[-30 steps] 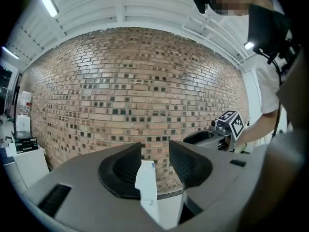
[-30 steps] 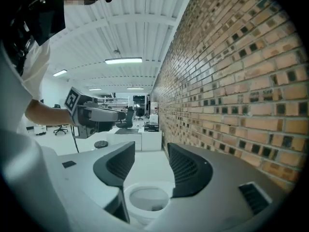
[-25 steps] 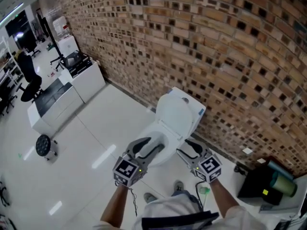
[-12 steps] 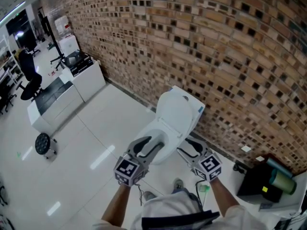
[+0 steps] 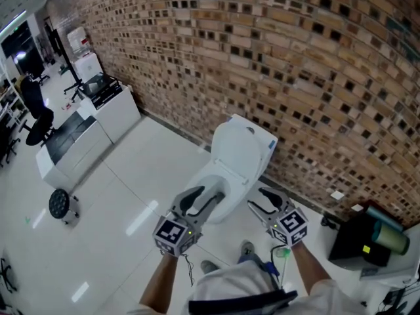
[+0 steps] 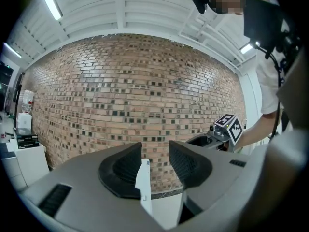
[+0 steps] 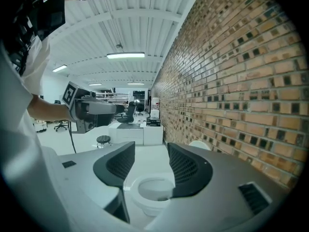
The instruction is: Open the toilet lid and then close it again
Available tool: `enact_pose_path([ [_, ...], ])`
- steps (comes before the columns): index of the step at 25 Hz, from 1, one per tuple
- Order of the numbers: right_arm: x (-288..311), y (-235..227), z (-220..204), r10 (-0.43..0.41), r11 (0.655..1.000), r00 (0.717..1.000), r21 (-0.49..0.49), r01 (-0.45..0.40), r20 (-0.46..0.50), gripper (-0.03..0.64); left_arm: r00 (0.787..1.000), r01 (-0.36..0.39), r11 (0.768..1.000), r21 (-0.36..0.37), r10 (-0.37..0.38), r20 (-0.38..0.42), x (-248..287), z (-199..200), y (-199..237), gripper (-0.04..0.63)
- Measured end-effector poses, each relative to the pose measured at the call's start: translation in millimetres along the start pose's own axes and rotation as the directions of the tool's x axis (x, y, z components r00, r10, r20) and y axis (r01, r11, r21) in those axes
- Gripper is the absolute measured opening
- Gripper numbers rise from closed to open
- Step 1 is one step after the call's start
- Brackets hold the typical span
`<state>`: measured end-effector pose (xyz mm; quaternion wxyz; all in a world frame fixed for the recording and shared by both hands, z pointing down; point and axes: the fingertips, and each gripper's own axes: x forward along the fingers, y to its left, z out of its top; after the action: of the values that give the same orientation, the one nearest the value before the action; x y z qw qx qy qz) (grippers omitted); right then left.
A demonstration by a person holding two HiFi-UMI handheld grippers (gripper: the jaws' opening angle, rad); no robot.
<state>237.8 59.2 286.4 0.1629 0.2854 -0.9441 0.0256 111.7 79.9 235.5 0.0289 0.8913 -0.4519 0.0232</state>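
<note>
Head view, toilet lid [image 5: 239, 151]: is standing raised at the frame's centre, leaning back toward the brick wall [image 5: 308, 64].
Toilet bowl [image 5: 216, 188]: is lying uncovered just below the lid.
Left gripper [image 5: 202, 201]: is hovering at the bowl's lower left, jaws standing apart, grasping nothing. The lid's edge is showing between them, unclamped.
Right gripper [image 5: 261, 202]: is hovering at the bowl's lower right, jaws parted, grasping nothing.
</note>
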Motion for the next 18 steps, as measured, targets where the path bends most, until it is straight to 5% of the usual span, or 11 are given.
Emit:
enact_pose_path([
  [11,-5,-72,-97,-0.18,0.958,0.983,0.233,0.165,0.044,0.232,0.991,0.121,0.993,-0.006,-0.121,-0.065,38,-57,15,0.169],
  [18,19,-136,-144,-0.206,0.928,0.978,0.32,0.19,0.017,0.232,0.983,0.177,0.984,-0.027,-0.178,-0.046,104,-78,22,0.169],
])
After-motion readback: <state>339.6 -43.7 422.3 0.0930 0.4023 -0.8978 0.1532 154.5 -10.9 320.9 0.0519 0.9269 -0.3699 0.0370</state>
